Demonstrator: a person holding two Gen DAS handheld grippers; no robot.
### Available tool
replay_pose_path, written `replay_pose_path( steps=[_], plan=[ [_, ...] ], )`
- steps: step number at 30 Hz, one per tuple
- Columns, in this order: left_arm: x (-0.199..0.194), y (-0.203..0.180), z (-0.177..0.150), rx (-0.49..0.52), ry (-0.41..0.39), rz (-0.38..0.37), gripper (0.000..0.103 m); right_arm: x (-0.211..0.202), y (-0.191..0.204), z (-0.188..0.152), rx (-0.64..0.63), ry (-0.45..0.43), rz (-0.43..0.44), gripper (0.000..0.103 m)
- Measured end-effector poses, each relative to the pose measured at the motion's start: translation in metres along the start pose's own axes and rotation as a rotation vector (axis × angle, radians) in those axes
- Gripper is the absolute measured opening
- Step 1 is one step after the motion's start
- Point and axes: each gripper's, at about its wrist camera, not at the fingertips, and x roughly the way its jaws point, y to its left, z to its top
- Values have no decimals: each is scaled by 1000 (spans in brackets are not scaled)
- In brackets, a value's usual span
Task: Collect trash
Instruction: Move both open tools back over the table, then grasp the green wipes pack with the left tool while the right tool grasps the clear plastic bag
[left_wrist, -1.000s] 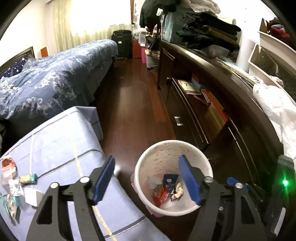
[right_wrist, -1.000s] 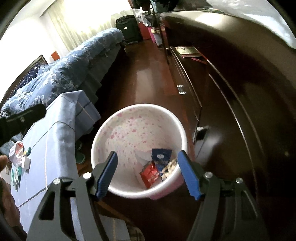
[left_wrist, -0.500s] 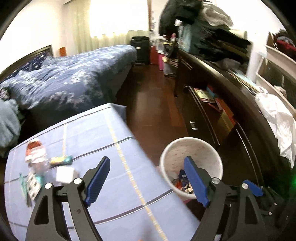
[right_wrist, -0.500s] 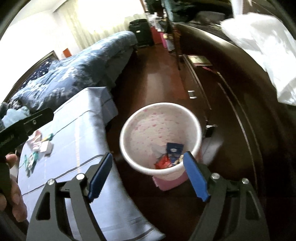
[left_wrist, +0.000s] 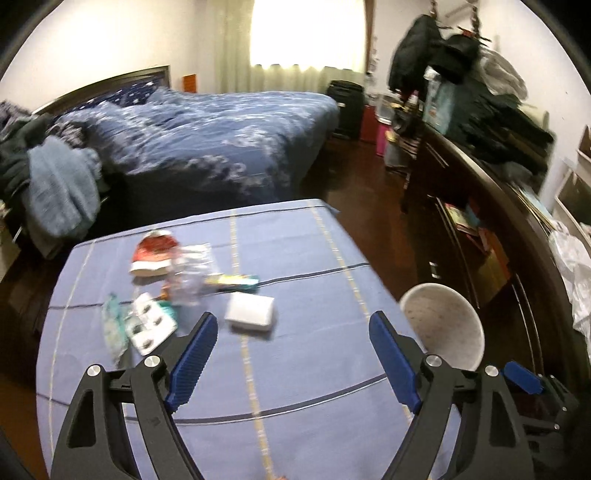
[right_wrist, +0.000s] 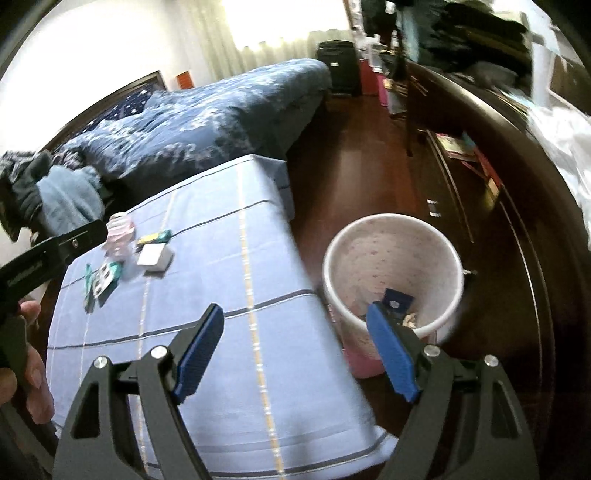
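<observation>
Several pieces of trash lie at the left of the blue-clothed table (left_wrist: 295, 369): a red and white wrapper (left_wrist: 155, 253), a white box (left_wrist: 251, 312), a green and yellow wrapper (left_wrist: 232, 282) and a blister pack (left_wrist: 149, 325). My left gripper (left_wrist: 291, 325) hovers over the table just short of the white box, its jaws opening with nothing between them. The white speckled bin (right_wrist: 388, 251) stands on the floor right of the table, with wrappers (right_wrist: 397, 301) at its bottom. My right gripper (right_wrist: 295, 314) is open and empty, above the table's edge and the bin.
A bed with a blue quilt (left_wrist: 207, 147) lies beyond the table. A long dark dresser (left_wrist: 498, 240) piled with clothes runs along the right wall, with a white plastic bag (left_wrist: 572, 266) on top. A hand (right_wrist: 33, 369) holds the other gripper at the left.
Both grippers have swung left and risen away from the bin, so the table and its trash have come into view. Both pairs of jaws stand wider than before.
</observation>
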Motion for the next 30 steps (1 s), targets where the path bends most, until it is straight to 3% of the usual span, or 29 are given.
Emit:
replay_pose_path(
  steps=[14, 30],
  plan=[
    [-19, 98, -29, -144, 18, 122, 86, -3, 85, -4, -165, 21, 88, 83],
    [-16, 191, -64, -334, 74, 242, 88, 9, 144, -16, -286, 60, 164, 84]
  ],
)
